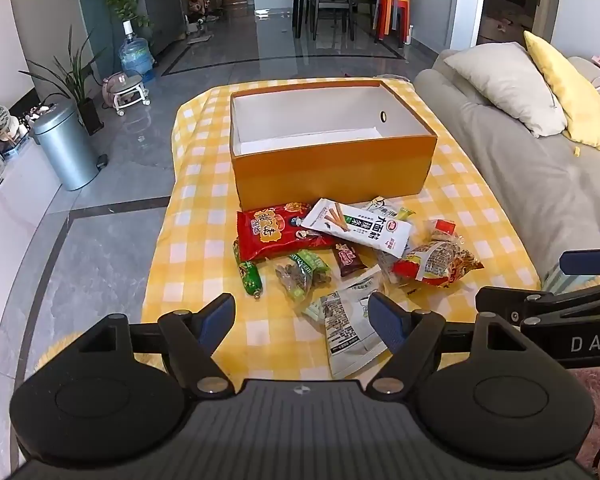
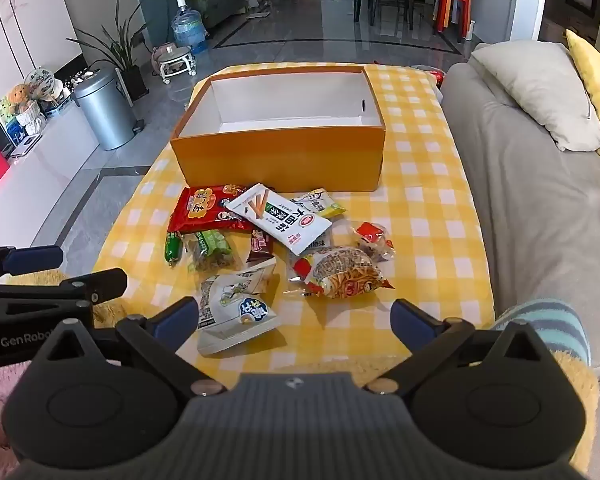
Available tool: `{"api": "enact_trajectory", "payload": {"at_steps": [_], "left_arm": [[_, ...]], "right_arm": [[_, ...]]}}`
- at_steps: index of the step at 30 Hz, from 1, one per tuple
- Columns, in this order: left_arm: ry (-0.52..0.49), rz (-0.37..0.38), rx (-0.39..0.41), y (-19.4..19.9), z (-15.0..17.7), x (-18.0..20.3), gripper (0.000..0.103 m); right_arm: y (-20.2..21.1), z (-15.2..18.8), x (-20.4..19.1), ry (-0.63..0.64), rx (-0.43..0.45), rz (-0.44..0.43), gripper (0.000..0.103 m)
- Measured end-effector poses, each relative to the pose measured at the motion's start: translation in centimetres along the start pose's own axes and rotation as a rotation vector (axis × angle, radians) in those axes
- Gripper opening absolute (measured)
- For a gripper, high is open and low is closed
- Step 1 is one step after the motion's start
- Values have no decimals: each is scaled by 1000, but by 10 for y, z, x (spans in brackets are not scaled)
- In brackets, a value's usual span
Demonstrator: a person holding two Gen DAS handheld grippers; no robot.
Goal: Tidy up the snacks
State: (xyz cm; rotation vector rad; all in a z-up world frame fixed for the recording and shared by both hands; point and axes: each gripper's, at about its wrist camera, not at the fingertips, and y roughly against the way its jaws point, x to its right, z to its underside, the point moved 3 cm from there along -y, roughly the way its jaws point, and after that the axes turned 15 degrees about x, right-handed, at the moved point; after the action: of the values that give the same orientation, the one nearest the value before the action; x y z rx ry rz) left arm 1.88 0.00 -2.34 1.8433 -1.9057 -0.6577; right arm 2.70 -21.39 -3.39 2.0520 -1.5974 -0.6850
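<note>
An orange box [image 1: 332, 168] [image 2: 280, 160] with a white, empty inside stands on the yellow checked cloth [image 1: 204, 240] [image 2: 420, 216]. In front of it lies a heap of snacks: a red bag [image 1: 272, 232] [image 2: 204, 208], a white biscuit-stick pack [image 1: 356, 224] [image 2: 280, 216], a green sausage [image 1: 250, 276] [image 2: 172, 248], a noodle pack [image 1: 436, 264] [image 2: 340, 276] and a white-grey pouch [image 1: 348, 324] [image 2: 236, 308]. My left gripper [image 1: 302, 320] hovers open over the near snacks. My right gripper [image 2: 296, 320] is open too, nothing between its fingers.
A grey sofa [image 1: 532, 168] [image 2: 540, 200] with beige and yellow cushions runs along the right. A metal bin [image 1: 66, 148] [image 2: 104, 112], plants and a water bottle [image 1: 136, 54] stand on the floor to the left. A fluffy yellow rug [image 2: 576, 376] lies at the near edge.
</note>
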Motion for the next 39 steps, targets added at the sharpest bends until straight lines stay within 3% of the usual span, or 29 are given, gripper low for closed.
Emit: {"api": "enact_trajectory", "payload": {"at_steps": [39], "left_arm": [[-5,-9,-22,-4,10,-4,89]], "right_arm": [[-10,6,0,-36,-47,-3,99]]}}
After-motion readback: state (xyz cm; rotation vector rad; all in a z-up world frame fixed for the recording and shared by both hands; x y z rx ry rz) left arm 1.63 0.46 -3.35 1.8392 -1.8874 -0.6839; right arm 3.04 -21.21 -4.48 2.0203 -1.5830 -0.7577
